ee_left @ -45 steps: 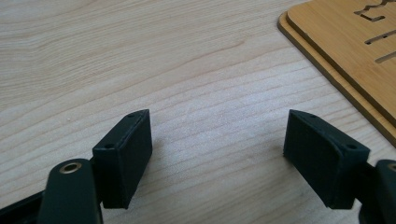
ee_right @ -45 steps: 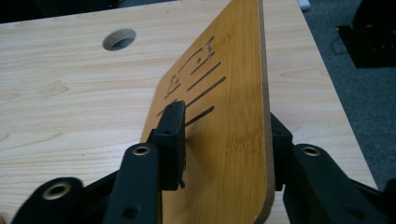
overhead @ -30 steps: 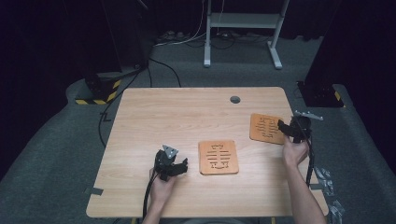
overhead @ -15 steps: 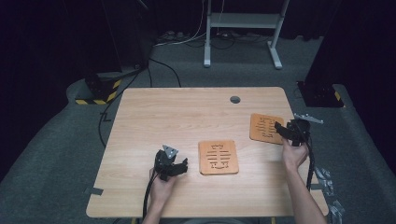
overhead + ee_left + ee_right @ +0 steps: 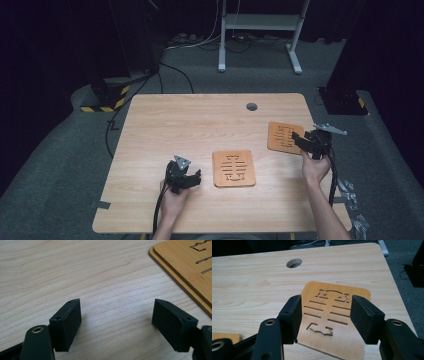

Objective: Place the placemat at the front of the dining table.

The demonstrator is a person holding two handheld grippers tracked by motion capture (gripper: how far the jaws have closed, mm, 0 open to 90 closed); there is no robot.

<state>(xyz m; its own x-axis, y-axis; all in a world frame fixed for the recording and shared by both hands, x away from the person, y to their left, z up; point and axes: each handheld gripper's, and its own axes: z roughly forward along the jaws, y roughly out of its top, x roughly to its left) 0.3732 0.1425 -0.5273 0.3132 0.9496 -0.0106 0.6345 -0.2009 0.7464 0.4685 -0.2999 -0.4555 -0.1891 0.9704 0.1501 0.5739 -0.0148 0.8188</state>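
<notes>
The right gripper [image 5: 303, 141] has crept onto the far square orange wooden coaster [image 5: 332, 315], fingers spread astride it, ungrasped; the left gripper [image 5: 117, 322] stays released on the worktop [image 5: 200, 120].

You find no readable text, label, brand or number anywhere here. The two wooden mats, one at the table's middle [image 5: 233, 168] and one by your right gripper [image 5: 332, 320], carry only cut-out slots and shapes, not letters. The black-and-yellow striped marking [image 5: 102, 106] on the dark base left of the table is a pattern without words.
</notes>
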